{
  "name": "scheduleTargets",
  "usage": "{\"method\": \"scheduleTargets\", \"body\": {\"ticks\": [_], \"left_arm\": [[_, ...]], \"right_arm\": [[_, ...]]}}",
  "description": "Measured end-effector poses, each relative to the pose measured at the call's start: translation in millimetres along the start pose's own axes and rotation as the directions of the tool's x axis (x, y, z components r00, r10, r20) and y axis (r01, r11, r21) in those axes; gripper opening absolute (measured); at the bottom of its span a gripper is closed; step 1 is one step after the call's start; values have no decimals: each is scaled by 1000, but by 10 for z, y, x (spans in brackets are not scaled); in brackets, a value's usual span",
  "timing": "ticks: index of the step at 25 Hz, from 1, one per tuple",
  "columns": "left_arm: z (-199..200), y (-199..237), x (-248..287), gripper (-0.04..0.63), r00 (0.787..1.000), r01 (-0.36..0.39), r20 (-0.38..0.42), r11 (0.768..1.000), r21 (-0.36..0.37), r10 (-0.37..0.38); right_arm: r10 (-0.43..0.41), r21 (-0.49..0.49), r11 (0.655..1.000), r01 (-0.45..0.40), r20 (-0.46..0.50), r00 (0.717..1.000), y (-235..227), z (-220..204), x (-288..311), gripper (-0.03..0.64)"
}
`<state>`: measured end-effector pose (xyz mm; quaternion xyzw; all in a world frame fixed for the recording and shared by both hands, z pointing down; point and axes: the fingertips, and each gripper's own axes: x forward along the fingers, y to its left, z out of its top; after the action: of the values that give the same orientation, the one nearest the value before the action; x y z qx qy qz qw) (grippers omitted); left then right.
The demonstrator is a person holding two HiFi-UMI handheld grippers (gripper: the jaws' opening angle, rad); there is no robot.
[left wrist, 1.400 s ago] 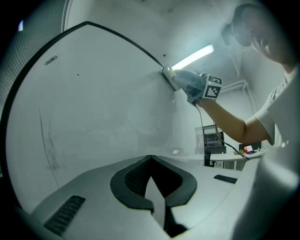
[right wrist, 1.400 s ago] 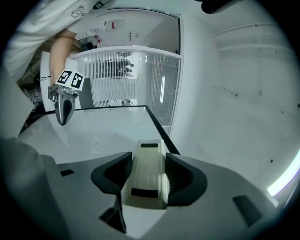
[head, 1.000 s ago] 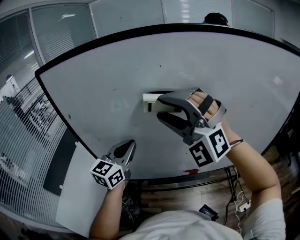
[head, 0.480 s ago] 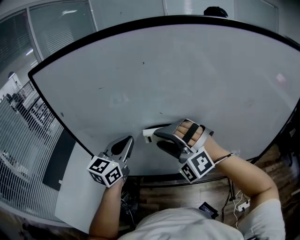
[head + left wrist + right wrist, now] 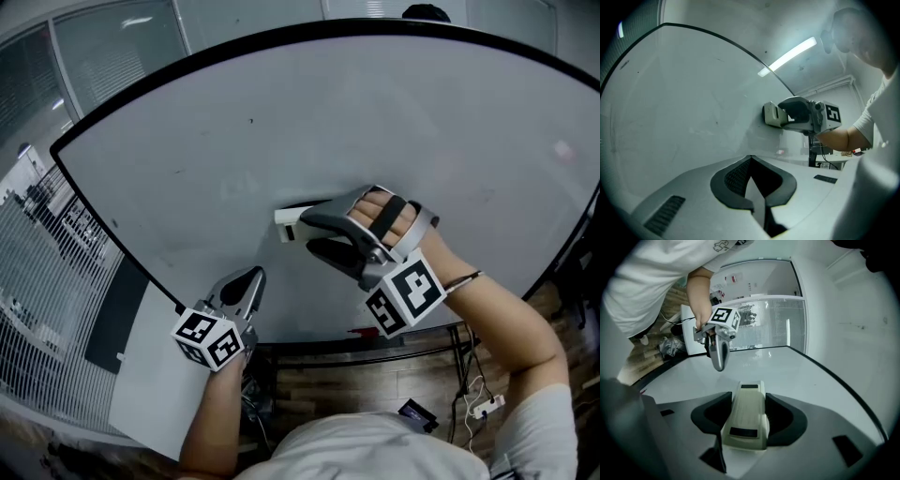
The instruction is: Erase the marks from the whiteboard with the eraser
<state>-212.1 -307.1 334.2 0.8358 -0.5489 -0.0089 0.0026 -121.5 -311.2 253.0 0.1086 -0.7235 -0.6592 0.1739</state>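
The whiteboard point(image 5: 422, 122) fills the head view, with only faint specks such as a small dot point(image 5: 250, 121). My right gripper point(image 5: 307, 232) is shut on a cream eraser point(image 5: 285, 223), whose end rests against the board near its middle. In the right gripper view the eraser point(image 5: 747, 420) lies lengthwise between the jaws of this gripper point(image 5: 749, 399). My left gripper point(image 5: 251, 277) is shut and holds nothing, down by the board's lower left edge. In the left gripper view the shut left gripper point(image 5: 751, 161) points along the board point(image 5: 684, 103) toward the eraser point(image 5: 772, 115).
A small red object point(image 5: 359, 331) lies on the ledge under the board. Glass partitions with blinds point(image 5: 37, 244) stand at the left. A wooden floor with cables point(image 5: 469, 398) shows below the board's black frame point(image 5: 112, 239).
My right gripper slid the eraser down toward the board's bottom edge, then back up to the middle. The left gripper stayed low at the left.
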Motion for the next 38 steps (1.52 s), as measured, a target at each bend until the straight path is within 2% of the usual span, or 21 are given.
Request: {"method": "scheduleTargets", "body": {"ticks": [7, 13, 16, 19, 24, 29, 33, 38], "left_arm": [[131, -209, 52, 6, 1000, -4, 20, 999, 34, 3], [165, -336, 67, 6, 1000, -5, 31, 1000, 23, 4], [185, -387, 97, 6, 999, -7, 38, 1000, 21, 7], [180, -443, 138, 6, 999, -6, 38, 1000, 20, 6], [190, -528, 215, 6, 999, -8, 42, 1000, 20, 7], [172, -601, 309, 6, 999, -2, 37, 1000, 19, 1], [172, -661, 398, 6, 999, 9, 36, 1000, 17, -10], [169, -711, 499, 6, 999, 20, 37, 1000, 15, -20]], "right_arm": [[-129, -40, 991, 128, -27, 991, -927, -187, -431, 233], [-272, -31, 962, 270, -55, 961, -1790, -394, -918, 233], [-311, -32, 950, 309, -75, 948, -2057, -481, -1109, 233], [-327, 3, 944, 329, -94, 940, -2129, -577, -1242, 233], [-302, 43, 951, 307, -99, 948, -1884, -648, -1291, 233], [-260, 60, 963, 262, -38, 965, -1333, -652, -1212, 233], [-192, 77, 978, 194, -37, 981, -822, -687, -1147, 233], [-55, 78, 995, 57, -31, 998, -49, -712, -998, 233]]}}
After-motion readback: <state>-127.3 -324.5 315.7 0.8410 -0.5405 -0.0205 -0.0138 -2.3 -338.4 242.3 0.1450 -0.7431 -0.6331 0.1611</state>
